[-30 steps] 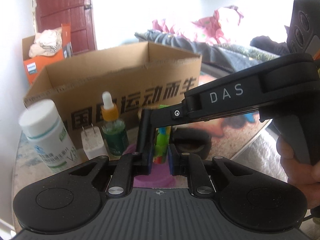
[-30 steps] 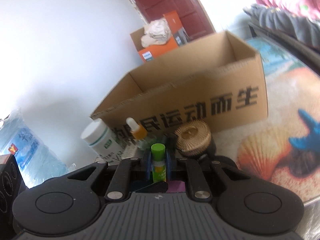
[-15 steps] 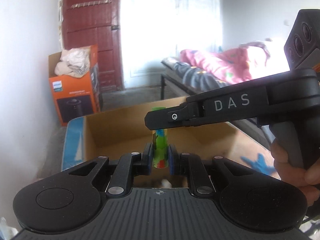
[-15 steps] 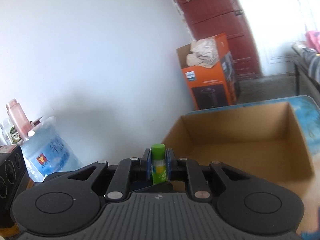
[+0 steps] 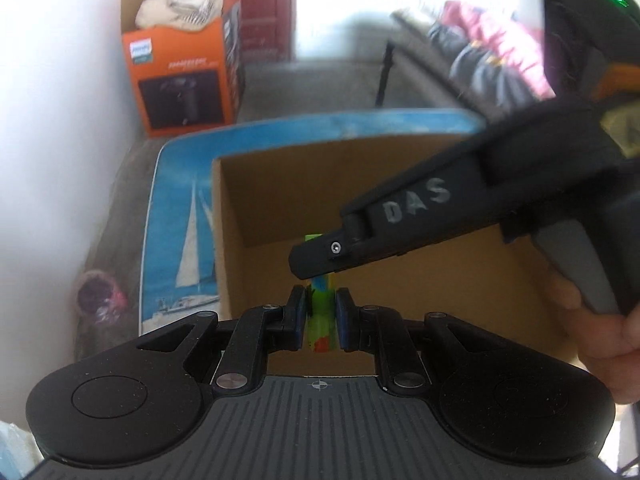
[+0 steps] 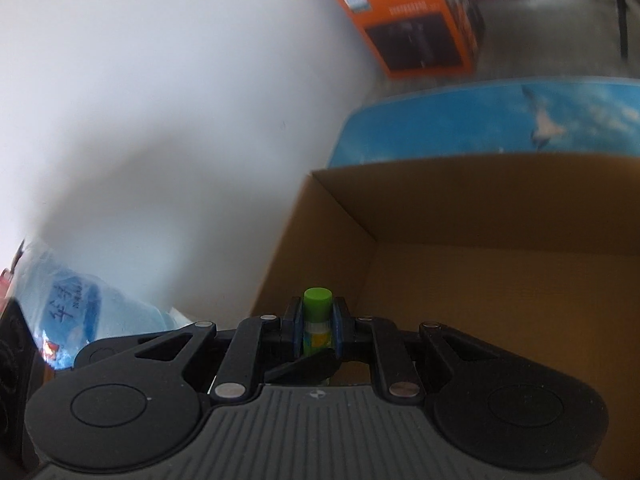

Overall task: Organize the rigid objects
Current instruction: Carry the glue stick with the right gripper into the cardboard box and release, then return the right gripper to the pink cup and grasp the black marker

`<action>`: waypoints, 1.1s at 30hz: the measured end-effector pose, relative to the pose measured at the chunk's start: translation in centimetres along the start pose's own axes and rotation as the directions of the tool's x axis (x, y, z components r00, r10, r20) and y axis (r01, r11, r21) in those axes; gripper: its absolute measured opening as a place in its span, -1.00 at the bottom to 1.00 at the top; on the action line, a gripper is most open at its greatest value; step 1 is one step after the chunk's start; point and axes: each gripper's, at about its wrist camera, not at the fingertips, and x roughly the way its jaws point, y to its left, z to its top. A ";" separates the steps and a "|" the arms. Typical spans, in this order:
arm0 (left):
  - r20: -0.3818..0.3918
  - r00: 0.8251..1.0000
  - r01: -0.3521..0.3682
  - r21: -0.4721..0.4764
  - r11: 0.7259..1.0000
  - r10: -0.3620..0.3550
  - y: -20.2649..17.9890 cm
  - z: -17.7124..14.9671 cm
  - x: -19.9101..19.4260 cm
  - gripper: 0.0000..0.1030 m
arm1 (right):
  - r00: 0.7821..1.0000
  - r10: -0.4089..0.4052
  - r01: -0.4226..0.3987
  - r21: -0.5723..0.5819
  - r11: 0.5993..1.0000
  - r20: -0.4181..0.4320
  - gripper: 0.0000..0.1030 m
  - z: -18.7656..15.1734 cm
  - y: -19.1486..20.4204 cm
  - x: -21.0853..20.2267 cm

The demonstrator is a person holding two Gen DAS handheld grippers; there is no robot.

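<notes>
A green glue stick (image 5: pixel 320 320) with a colourful label stands upright between both grippers. My left gripper (image 5: pixel 321 318) is shut on its lower body. My right gripper (image 5: pixel 320 254) comes in from the right and is shut on its upper part; the right wrist view shows the green-capped glue stick (image 6: pixel 317 316) between the right gripper's (image 6: pixel 317 324) blue pads. Both hold it above the open cardboard box (image 5: pixel 256 208), whose brown inside (image 6: pixel 500 280) shows nothing in it.
The box sits on a table with a blue seaside picture (image 5: pixel 180 232). An orange carton (image 5: pixel 180 68) stands on the floor by the white wall. A bed with pink bedding (image 5: pixel 492 44) is at the right. A water bottle pack (image 6: pixel 80 304) is at the left.
Both grippers have lifted the glue stick off the table, away from the bottles and charger, and carried it up over the open box. The views now look down into the box.
</notes>
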 end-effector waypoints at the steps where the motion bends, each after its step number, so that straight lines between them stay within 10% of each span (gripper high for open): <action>1: -0.015 1.000 -0.022 0.008 1.000 0.023 0.1 0.0 0.5 -0.70 | 0.999 -0.005 0.005 0.010 1.000 -0.033 -0.69 0.5 -0.5 1.1; 15: 0.059 0.998 -0.019 0.018 1.000 0.018 -0.4 -0.1 -1.4 -0.56 | 0.991 -0.126 0.127 0.034 0.991 -0.035 -0.54 4.0 -2.3 5.8; 24: 0.249 0.968 0.025 0.005 1.000 -0.026 0.7 -2.6 -8.8 -0.49 | 0.991 0.014 -0.021 0.046 0.999 0.137 -0.53 0.3 -0.9 -5.8; 33: 0.344 0.926 0.145 0.050 0.988 -0.153 -0.9 -10.2 -14.1 -0.31 | 0.920 0.103 -0.099 -0.030 0.995 0.379 -0.53 -13.1 0.2 -19.9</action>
